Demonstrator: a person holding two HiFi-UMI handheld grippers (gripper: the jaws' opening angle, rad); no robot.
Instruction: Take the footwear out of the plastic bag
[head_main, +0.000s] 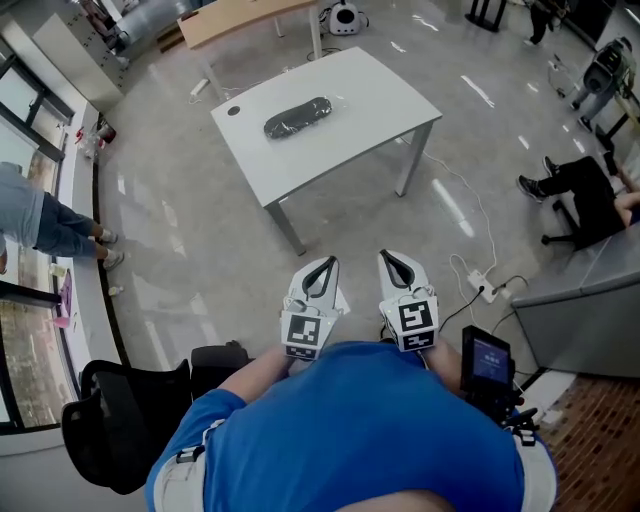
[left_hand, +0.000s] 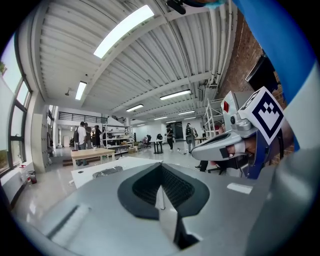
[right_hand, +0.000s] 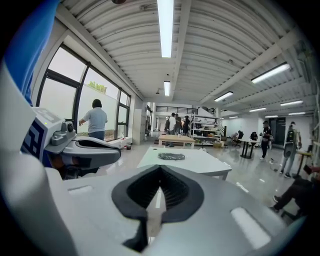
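Observation:
A dark piece of footwear wrapped in a clear plastic bag (head_main: 298, 117) lies on a white table (head_main: 370, 95) some way ahead. The bag (left_hand: 107, 172) is small and distant in the left gripper view, and the bag (right_hand: 171, 156) lies flat on the tabletop in the right gripper view. My left gripper (head_main: 320, 270) and right gripper (head_main: 398, 263) are held side by side close to my chest, well short of the table. Both are shut with nothing between their jaws.
A black office chair (head_main: 125, 415) stands at my left. A power strip and cables (head_main: 480, 285) lie on the floor right of the table. A wooden table (head_main: 240, 20) stands beyond. A person sits at the right (head_main: 585, 190); another stands at the left (head_main: 50, 225).

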